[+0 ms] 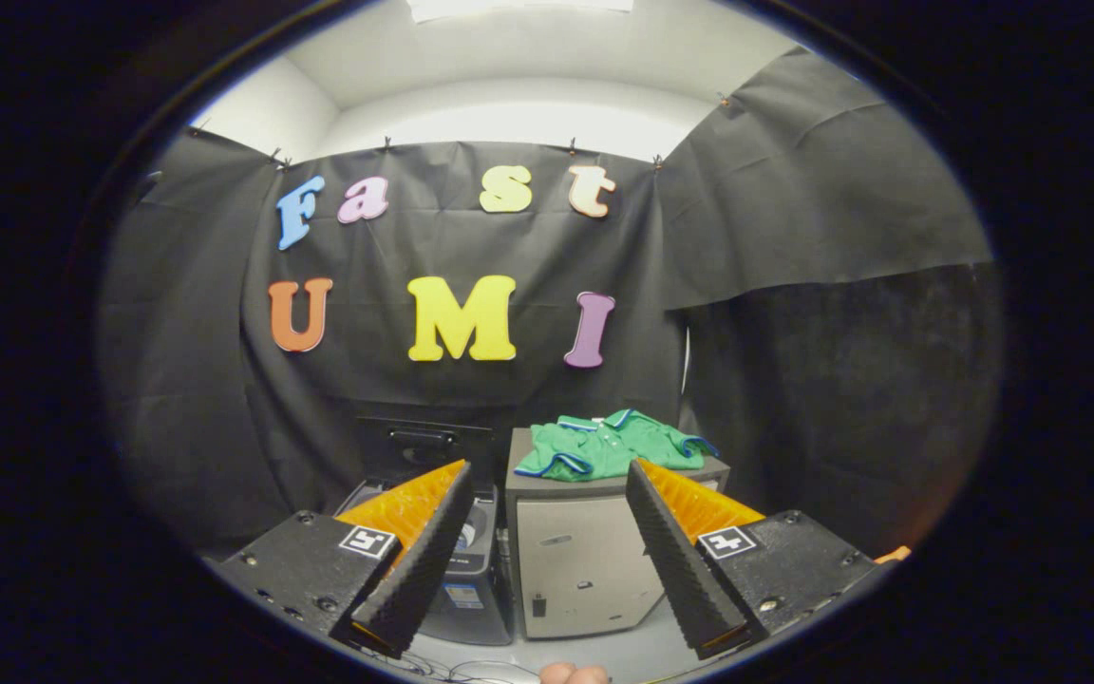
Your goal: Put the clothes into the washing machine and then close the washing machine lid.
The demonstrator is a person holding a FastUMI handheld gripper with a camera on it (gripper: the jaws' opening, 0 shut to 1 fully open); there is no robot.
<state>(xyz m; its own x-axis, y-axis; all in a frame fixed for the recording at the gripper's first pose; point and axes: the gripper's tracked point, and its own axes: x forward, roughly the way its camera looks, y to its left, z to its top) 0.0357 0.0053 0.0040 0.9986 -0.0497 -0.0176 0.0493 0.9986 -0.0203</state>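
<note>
A green shirt with blue trim (609,445) lies crumpled on top of a grey cabinet (577,560), beyond my fingers and a little to the right. Left of the cabinet stands the washing machine (471,570) with its dark lid (425,445) raised upright at the back. My gripper (547,480) is open, its two fingers spread wide with nothing between them, held back from both the cabinet and the machine. The left finger covers part of the machine's open top.
Black cloth walls close the booth behind and on both sides. A pale floor (623,655) runs in front of the cabinet, with thin cables (452,673) lying on it. A person's fingertips (574,674) show just below the gripper.
</note>
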